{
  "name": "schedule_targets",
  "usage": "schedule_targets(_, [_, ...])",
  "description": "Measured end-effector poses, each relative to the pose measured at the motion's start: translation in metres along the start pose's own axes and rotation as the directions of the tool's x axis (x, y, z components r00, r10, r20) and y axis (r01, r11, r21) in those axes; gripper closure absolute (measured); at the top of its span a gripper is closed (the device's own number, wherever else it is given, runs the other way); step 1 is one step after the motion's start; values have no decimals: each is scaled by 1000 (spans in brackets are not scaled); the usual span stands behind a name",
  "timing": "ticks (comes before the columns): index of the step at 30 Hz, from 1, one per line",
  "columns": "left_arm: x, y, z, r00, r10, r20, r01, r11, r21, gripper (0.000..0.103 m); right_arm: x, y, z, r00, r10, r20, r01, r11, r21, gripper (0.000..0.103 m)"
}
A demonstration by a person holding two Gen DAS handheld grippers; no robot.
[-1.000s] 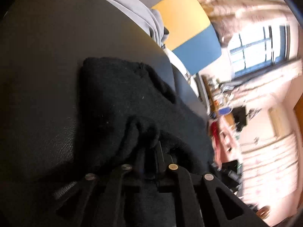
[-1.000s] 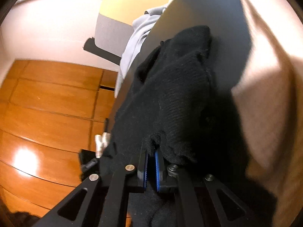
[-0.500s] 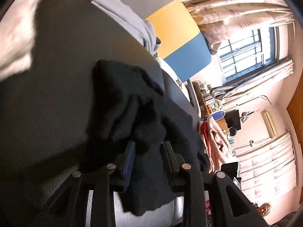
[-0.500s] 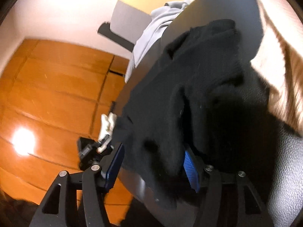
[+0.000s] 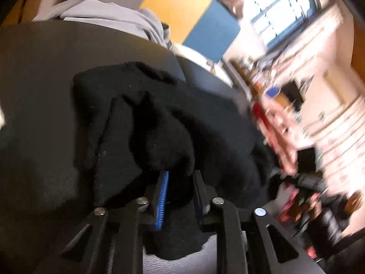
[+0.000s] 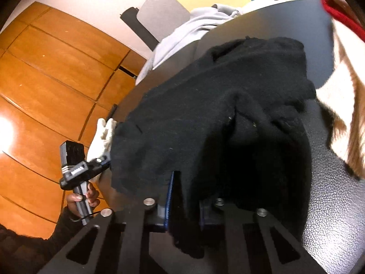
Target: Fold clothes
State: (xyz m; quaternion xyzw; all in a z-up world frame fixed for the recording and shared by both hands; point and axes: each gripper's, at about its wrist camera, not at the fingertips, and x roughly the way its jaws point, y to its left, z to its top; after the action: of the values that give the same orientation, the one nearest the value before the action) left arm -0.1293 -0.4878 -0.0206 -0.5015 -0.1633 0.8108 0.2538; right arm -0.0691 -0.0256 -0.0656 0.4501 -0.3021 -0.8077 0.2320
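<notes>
A black knitted garment (image 5: 173, 118) lies bunched in the middle of a dark leather-like surface (image 5: 38, 73), and it fills the centre of both wrist views. In the left wrist view the left gripper (image 5: 180, 189) stands at the lower centre of the frame with its jaws parted, and a hanging fold of the black cloth sits between them; the blue pad on one finger (image 5: 162, 199) is uncovered, so the jaws are not pressed together on the cloth. In the right wrist view the right gripper (image 6: 186, 202) is also at the lower centre, its jaws apart in the same way, with the garment's edge draped over and between them. At the lower left of this view a person's hand (image 6: 81, 199) holds the handle of the other gripper. A light grey garment (image 6: 194, 29) lies at the far edge of the surface, in the upper part of the frame. The right part of the left wrist view is blurred.
</notes>
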Motion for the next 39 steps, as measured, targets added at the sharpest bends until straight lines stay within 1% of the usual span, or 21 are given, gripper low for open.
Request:
schedule_targets(2, [-7, 7, 3, 1000, -27, 15, 28, 999, -46, 89, 4, 1, 2, 1000, 8, -13, -8, 1000, -7, 84])
schedule_targets(4, [-16, 10, 5, 998, -39, 57, 43, 997, -61, 78, 15, -6, 2, 999, -2, -38, 2, 1000, 15, 84])
schedule_targets(9, [-11, 5, 8, 997, 3, 77, -1, 1000, -20, 66, 13, -25, -5, 998, 48, -34, -46, 998, 51, 86])
schedule_targets(11, [-9, 4, 9, 996, 19, 86, -19, 1000, -4, 65, 11, -32, -6, 997, 65, -32, -63, 996, 66, 86])
schedule_targets(13, [-1, -6, 5, 998, 21, 57, -24, 998, 57, 69, 10, -34, -7, 998, 60, -36, -58, 997, 54, 86])
schedule_targets(14, [4, -12, 2, 999, 20, 38, -24, 995, 93, 74, 10, -32, -8, 998, 50, -37, -48, 998, 47, 86])
schedule_targets(16, [1, -11, -1, 999, -41, 31, 39, 997, 73, 95, 8, -27, -8, 999, 16, -38, -15, 999, 31, 87])
schedule_targets(18, [-5, -7, -3, 993, -116, 34, 115, 993, 31, 95, 6, -19, -8, 999, 19, -39, -19, 1000, 12, 86])
schedule_targets(20, [-12, -3, -5, 981, -191, 40, 192, 981, -10, 96, 4, -11, -8, 998, 39, -38, -40, 999, -4, 89])
schedule_targets(22, [-20, 6, -3, 955, -283, 88, 290, 954, -75, 96, 2, -6, -4, 997, 69, -26, -69, 998, -5, 89])
schedule_targets(25, [-32, 14, 7, 890, -422, 173, 444, 887, -125, 96, -5, -1, 7, 989, 144, 19, -144, 990, 10, 89])
schedule_targets(29, [-35, 14, 34, 815, -526, 243, 567, 810, -149, 96, -12, -1, 30, 965, 249, 86, -253, 966, 47, 89])
schedule_targets(31, [-29, 18, 49, 783, -557, 276, 613, 768, -187, 96, -10, -1, 43, 951, 282, 123, -292, 954, 68, 89])
schedule_targets(32, [-21, 25, 56, 774, -557, 302, 626, 745, -230, 95, -9, -5, 52, 945, 293, 148, -307, 948, 87, 89])
schedule_targets(33, [-12, 34, 63, 769, -545, 333, 633, 720, -285, 95, -7, -10, 62, 940, 295, 174, -316, 942, 111, 89])
schedule_targets(34, [-2, 44, 71, 766, -531, 363, 640, 690, -339, 90, -4, -18, 72, 935, 294, 199, -325, 934, 150, 89])
schedule_targets(35, [7, 51, 75, 777, -506, 376, 627, 679, -382, 87, 1, -31, 83, 931, 288, 224, -334, 919, 207, 86])
schedule_targets(36, [15, 58, 79, 796, -473, 378, 603, 679, -420, 86, 6, -44, 93, 927, 280, 249, -343, 901, 263, 82])
schedule_targets(37, [23, 64, 82, 815, -440, 378, 578, 677, -457, 86, 11, -56, 104, 923, 271, 273, -353, 880, 318, 66])
schedule_targets(38, [28, 68, 84, 823, -424, 379, 566, 670, -480, 85, 15, -66, 112, 922, 252, 293, -351, 864, 361, 52])
schedule_targets(39, [32, 71, 84, 825, -418, 380, 563, 662, -495, 82, 18, -72, 116, 926, 228, 303, -337, 859, 385, 29])
